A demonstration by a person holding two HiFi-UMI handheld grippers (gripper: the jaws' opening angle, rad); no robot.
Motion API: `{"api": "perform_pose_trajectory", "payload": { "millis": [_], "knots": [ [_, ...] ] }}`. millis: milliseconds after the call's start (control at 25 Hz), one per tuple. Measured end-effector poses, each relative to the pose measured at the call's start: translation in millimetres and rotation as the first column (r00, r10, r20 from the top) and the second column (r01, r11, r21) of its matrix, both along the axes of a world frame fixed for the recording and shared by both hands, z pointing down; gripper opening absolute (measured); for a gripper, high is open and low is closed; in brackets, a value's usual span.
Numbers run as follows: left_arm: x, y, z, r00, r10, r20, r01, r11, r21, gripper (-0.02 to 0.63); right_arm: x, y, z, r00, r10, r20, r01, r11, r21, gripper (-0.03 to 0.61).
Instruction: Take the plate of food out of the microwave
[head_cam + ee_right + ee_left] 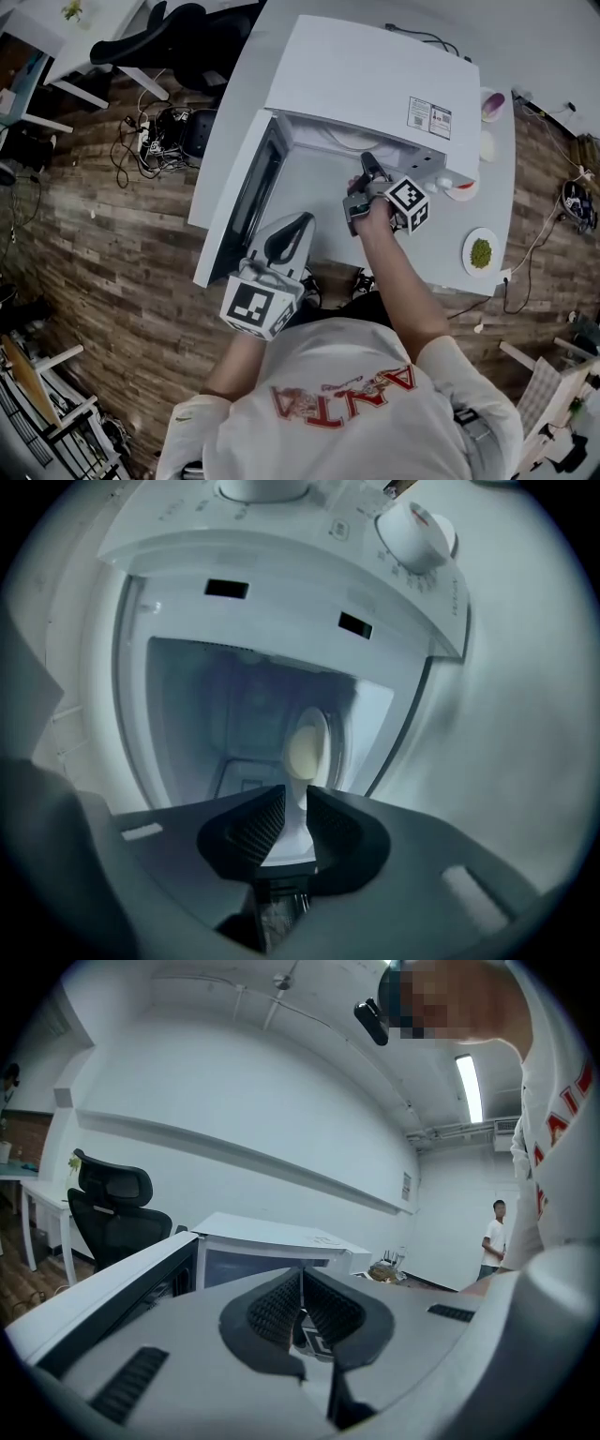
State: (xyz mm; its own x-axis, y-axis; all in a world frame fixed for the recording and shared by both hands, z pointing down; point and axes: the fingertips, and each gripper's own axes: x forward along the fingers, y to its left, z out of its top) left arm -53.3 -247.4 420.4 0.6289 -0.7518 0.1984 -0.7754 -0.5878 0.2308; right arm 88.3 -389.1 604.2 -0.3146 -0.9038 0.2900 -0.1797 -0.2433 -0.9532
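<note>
The white microwave (375,70) stands on a white table with its door (239,202) swung open to the left. In the right gripper view a white plate (306,745) with pale food lies inside the cavity, just beyond the fingertips. My right gripper (367,164) is at the mouth of the cavity, rolled on its side. Its jaws (295,803) stand a narrow gap apart, with the plate ahead of them and not pinched. My left gripper (302,220) hangs by the door's front edge, shut and empty (300,1283). The head view does not show the plate inside.
A small plate of green food (480,252) sits on the table right of the microwave, with a bowl (491,103) further back. The control dial (415,532) is beside the cavity. An office chair (159,42) and cables (141,145) are on the left; a person (494,1237) stands far off.
</note>
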Motion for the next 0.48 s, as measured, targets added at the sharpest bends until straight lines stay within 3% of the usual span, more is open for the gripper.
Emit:
{"api": "perform_pose_trajectory", "payload": {
  "millis": [480],
  "knots": [
    [2, -13, 5, 1.0, 0.022, -0.016, -0.023, 0.999, -0.031, 0.017, 7, -30, 33, 0.996, 0.085, -0.037, -0.088, 0.993, -0.08, 0.057]
  ]
}}
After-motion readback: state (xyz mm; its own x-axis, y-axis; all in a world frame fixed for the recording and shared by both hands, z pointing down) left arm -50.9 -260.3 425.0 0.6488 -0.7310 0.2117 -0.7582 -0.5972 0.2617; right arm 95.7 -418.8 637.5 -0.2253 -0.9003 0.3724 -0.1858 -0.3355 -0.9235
